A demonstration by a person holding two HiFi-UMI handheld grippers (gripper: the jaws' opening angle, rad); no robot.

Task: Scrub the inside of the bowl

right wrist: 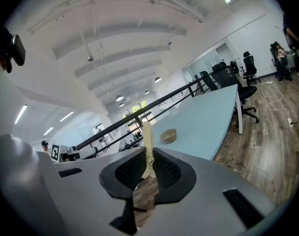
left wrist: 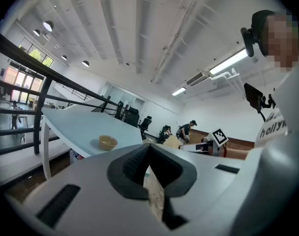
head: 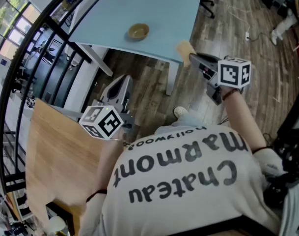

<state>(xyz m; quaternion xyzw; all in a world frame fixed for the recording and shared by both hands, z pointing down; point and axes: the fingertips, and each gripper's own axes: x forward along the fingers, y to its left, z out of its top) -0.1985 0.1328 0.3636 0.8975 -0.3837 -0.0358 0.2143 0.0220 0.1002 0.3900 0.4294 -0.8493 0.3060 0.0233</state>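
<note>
Evidently scrubbing hasn't begun: the bowl [head: 138,31] sits at twelve o'clock on the desk [head: 159,6], well ahead. The right gripper [head: 192,58] pinches a fibrous scrubbing pad [head: 184,48] edge-on, ready for use; the left gripper [left wrist: 149,156] is closed and empty, probably free to steady the bowl.

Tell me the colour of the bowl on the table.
Tan, a dull yellow-brown. The bowl shows best in the head view.

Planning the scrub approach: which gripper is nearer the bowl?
Right, narrowly. The right gripper, holding a sponge, is at the table edge, right of the bowl in head view. The left gripper, shut and empty, is short of the table.
</note>
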